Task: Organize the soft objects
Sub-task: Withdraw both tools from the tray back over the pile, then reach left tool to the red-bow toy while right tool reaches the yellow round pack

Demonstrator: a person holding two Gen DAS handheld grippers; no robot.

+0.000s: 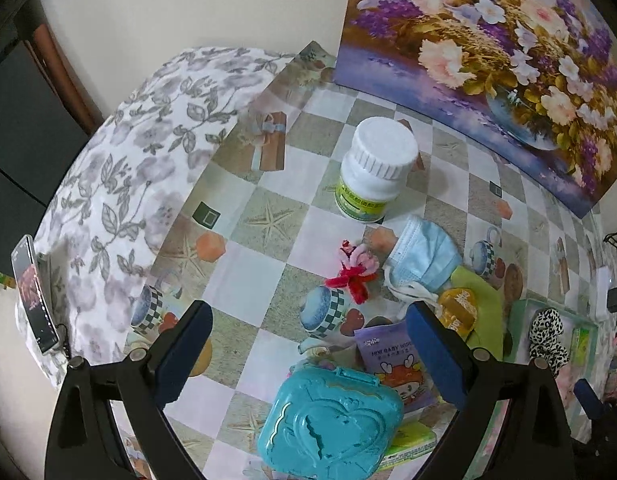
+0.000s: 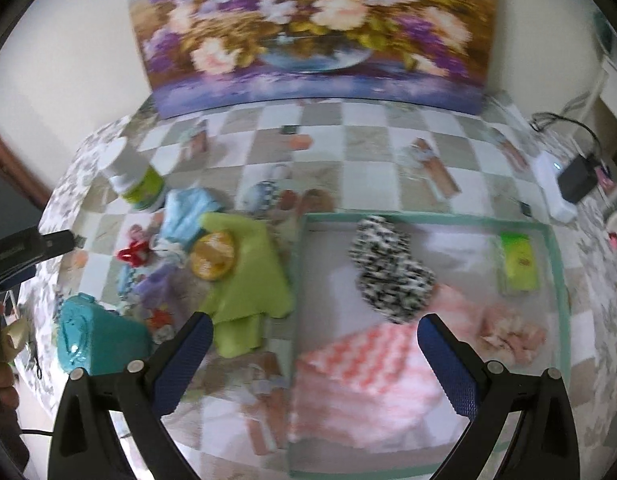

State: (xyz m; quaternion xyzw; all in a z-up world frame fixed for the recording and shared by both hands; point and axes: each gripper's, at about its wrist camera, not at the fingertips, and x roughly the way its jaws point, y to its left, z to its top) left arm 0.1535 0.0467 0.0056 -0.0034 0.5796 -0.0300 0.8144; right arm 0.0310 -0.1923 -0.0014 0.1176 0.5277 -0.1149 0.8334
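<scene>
The blue face mask [image 1: 426, 254] lies crumpled on the checkered tablecloth [image 1: 268, 264], just in front of the white pill bottle [image 1: 374, 168]; your left gripper [image 1: 308, 344] hangs spread and empty above a teal case [image 1: 332, 420]. From your right wrist, the right gripper [image 2: 312, 354] is spread, empty, over a pink-and-white cloth [image 2: 364, 376] in the green-rimmed tray [image 2: 556, 264], beside a black-and-white scrunchie [image 2: 388, 272].

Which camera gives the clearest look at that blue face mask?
The left wrist view. There the blue face mask lies sharp and crumpled beside the white bottle, its white ear loops visible. The right wrist view shows it only as a small, motion-blurred blue patch.
</scene>
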